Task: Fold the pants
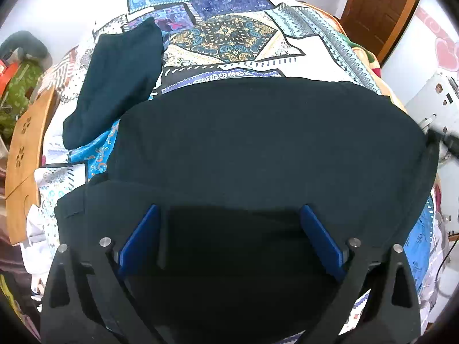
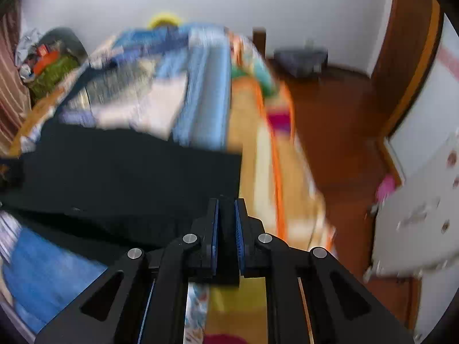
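Looking across the bed (image 1: 287,57), I see the black pants (image 1: 258,143) spread over its patterned quilt. My left gripper (image 1: 231,215) hovers above them, fingers apart; my right gripper (image 2: 226,209) has fingers clamped on the pants' edge.

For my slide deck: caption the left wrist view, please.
Open left tongs over black pants spread on a patterned bedspread.

I see matt dark cloth pants (image 1: 258,149) on a glossy printed bedspread (image 1: 229,40); lower right, blurred, probably polished wood floor (image 2: 338,132).
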Demonstrator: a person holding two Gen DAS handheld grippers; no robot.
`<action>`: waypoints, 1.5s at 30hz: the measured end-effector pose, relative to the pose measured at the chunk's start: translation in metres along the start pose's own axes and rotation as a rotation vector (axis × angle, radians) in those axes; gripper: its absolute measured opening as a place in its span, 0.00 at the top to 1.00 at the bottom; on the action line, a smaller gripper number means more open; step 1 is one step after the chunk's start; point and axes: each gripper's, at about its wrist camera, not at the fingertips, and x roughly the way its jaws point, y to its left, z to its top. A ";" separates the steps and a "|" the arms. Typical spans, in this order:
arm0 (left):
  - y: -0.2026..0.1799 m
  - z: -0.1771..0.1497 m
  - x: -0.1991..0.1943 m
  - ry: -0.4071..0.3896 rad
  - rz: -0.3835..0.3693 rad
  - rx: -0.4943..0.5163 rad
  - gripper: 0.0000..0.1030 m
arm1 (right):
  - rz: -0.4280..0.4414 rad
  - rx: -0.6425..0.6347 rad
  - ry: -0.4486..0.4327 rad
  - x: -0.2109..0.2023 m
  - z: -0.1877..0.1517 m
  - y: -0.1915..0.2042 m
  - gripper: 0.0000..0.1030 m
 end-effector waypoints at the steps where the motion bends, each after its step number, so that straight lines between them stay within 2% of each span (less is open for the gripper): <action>1: 0.000 -0.001 0.000 -0.006 0.000 0.000 0.03 | -0.002 0.001 0.010 0.006 -0.010 0.002 0.88; 5: 0.003 -0.003 -0.001 -0.014 -0.013 -0.013 0.03 | -0.062 0.006 -0.044 0.002 -0.023 0.010 0.79; 7: 0.006 -0.003 -0.003 -0.012 -0.019 -0.014 0.03 | -0.084 0.027 -0.015 -0.002 -0.014 0.008 0.72; 10: 0.015 -0.004 -0.013 -0.043 -0.031 -0.030 0.03 | -0.089 0.043 -0.006 -0.012 0.003 0.008 0.71; 14: 0.052 -0.007 -0.039 -0.124 -0.003 -0.101 0.03 | -0.084 0.024 -0.072 -0.039 0.028 0.026 0.59; 17: 0.088 -0.008 -0.056 -0.167 0.027 -0.152 0.03 | -0.052 -0.026 -0.152 -0.060 0.046 0.057 0.48; 21: 0.151 -0.016 -0.068 -0.199 0.097 -0.254 0.03 | 0.024 -0.127 -0.214 -0.065 0.075 0.111 0.46; 24: 0.200 -0.022 -0.063 -0.170 0.138 -0.345 0.03 | 0.089 -0.213 -0.217 -0.055 0.097 0.157 0.39; 25: 0.211 -0.024 -0.061 -0.162 0.147 -0.362 0.03 | 0.103 -0.238 -0.217 -0.051 0.101 0.170 0.32; 28: 0.241 -0.030 -0.050 -0.125 0.183 -0.385 0.03 | 0.143 -0.336 -0.202 -0.034 0.111 0.215 0.30; 31: 0.261 -0.037 -0.036 -0.101 0.172 -0.397 0.03 | 0.187 -0.429 -0.170 -0.016 0.117 0.255 0.30; 33: 0.268 -0.043 -0.025 -0.089 0.125 -0.406 0.09 | 0.232 -0.501 -0.148 0.000 0.122 0.282 0.30; 37: 0.267 -0.049 0.008 -0.034 0.023 -0.419 0.29 | 0.272 -0.621 -0.127 0.021 0.130 0.323 0.30; 39: 0.268 -0.052 0.024 -0.001 -0.019 -0.430 0.34 | 0.311 -0.654 -0.104 0.035 0.138 0.342 0.30; 41: 0.268 -0.056 0.041 0.032 -0.046 -0.439 0.39 | 0.344 -0.662 -0.074 0.049 0.144 0.354 0.30; 43: 0.266 -0.057 0.053 0.055 -0.078 -0.443 0.51 | 0.379 -0.658 -0.023 0.068 0.150 0.367 0.30; 45: 0.267 -0.062 0.060 0.056 -0.110 -0.450 0.57 | 0.417 -0.634 0.041 0.089 0.157 0.378 0.31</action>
